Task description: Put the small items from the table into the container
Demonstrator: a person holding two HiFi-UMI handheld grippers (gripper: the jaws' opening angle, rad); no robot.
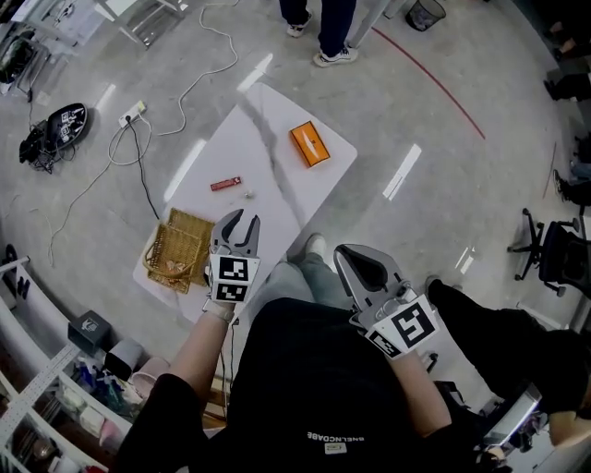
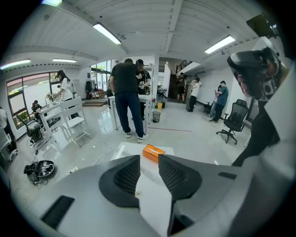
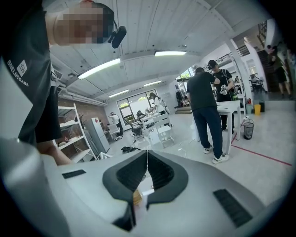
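Observation:
A white marbled table point(image 1: 277, 111) carries an orange box point(image 1: 309, 144), a small red item point(image 1: 225, 184) and a tiny pale item point(image 1: 247, 193). A woven basket point(image 1: 178, 249) with something small in it stands at the table's near left edge. My left gripper point(image 1: 243, 220) hangs just right of the basket, above the table's near part, its jaws apart and empty. In the left gripper view the gripper point(image 2: 149, 159) points along the tabletop toward the orange box point(image 2: 153, 152). My right gripper point(image 1: 351, 259) is off the table's near right side, and its tips point(image 3: 147, 153) meet with nothing between them.
A person's legs point(image 1: 328, 28) stand at the table's far end. Cables and a power strip point(image 1: 134, 115) lie on the floor to the left, beside a black bundle point(image 1: 60, 127). An office chair point(image 1: 554, 254) is at the right. Shelves with clutter point(image 1: 55, 397) fill the lower left.

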